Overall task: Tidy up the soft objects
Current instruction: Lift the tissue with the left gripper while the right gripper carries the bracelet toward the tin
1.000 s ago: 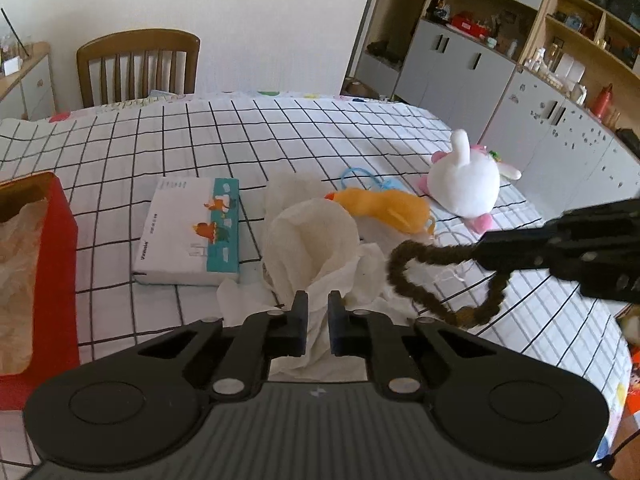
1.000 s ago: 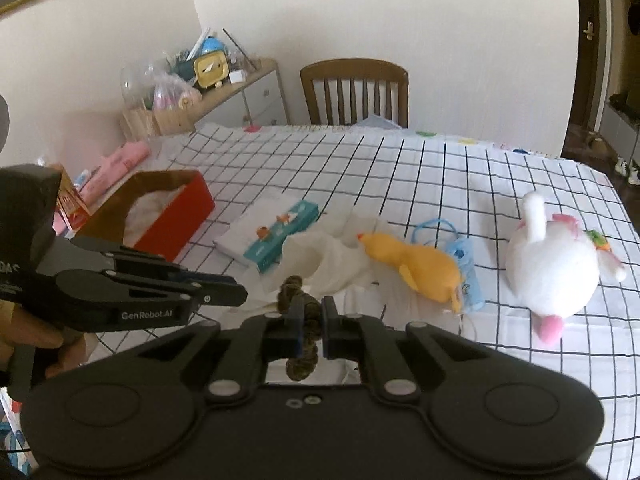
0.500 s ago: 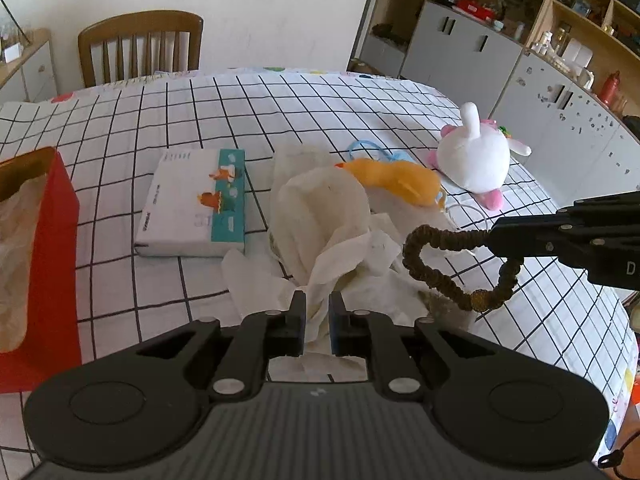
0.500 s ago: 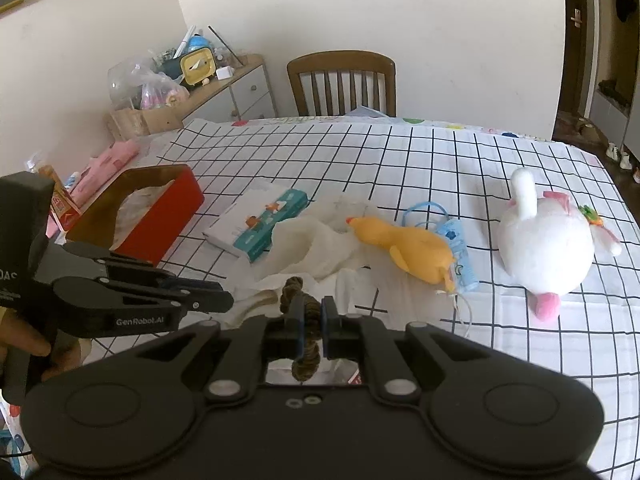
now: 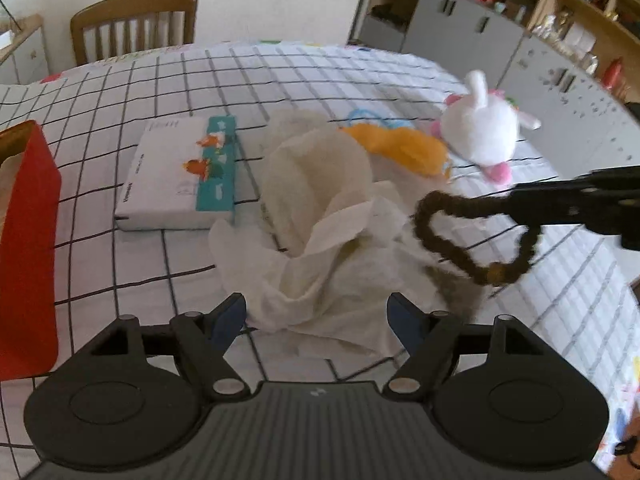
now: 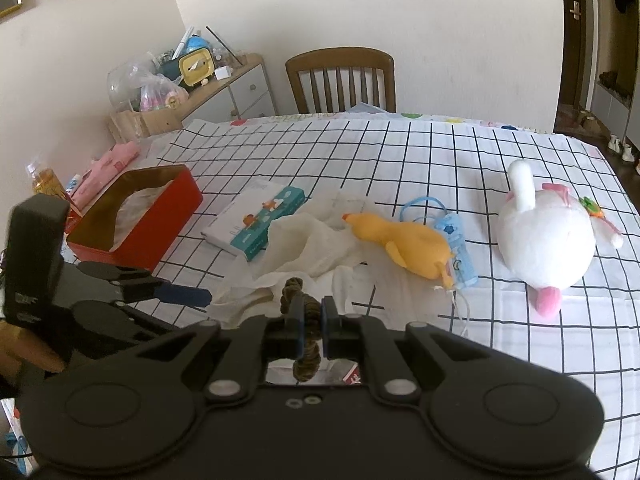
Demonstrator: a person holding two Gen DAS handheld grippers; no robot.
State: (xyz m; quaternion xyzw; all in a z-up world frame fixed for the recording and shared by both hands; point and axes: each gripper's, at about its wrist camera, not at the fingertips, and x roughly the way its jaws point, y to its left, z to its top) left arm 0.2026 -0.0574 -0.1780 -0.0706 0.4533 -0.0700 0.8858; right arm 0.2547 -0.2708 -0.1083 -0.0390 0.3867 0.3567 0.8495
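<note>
A crumpled white cloth [image 5: 320,236] [image 6: 308,256] lies mid-table on the checked tablecloth. My left gripper [image 5: 318,316] [image 6: 176,294] hangs just above its near edge, jaws opening wide, with the cloth between the fingertips but not pinched. My right gripper [image 6: 310,314] [image 5: 520,196] is shut on a brown fuzzy loop [image 5: 468,236] [image 6: 306,360] that dangles over the cloth's right side. A yellow plush duck [image 5: 400,148] [image 6: 404,244] and a white plush bunny [image 5: 480,128] [image 6: 548,240] lie beyond.
A red box [image 6: 140,216] [image 5: 28,240] lined with paper stands at the left. A white and teal tissue pack [image 5: 180,176] [image 6: 256,224] lies beside the cloth. A small blue item [image 6: 456,248] rests behind the duck. A wooden chair [image 6: 340,80] stands at the far side.
My left gripper went from shut to wide open and sank closer to the white cloth. The right gripper kept still with the brown loop in it.
</note>
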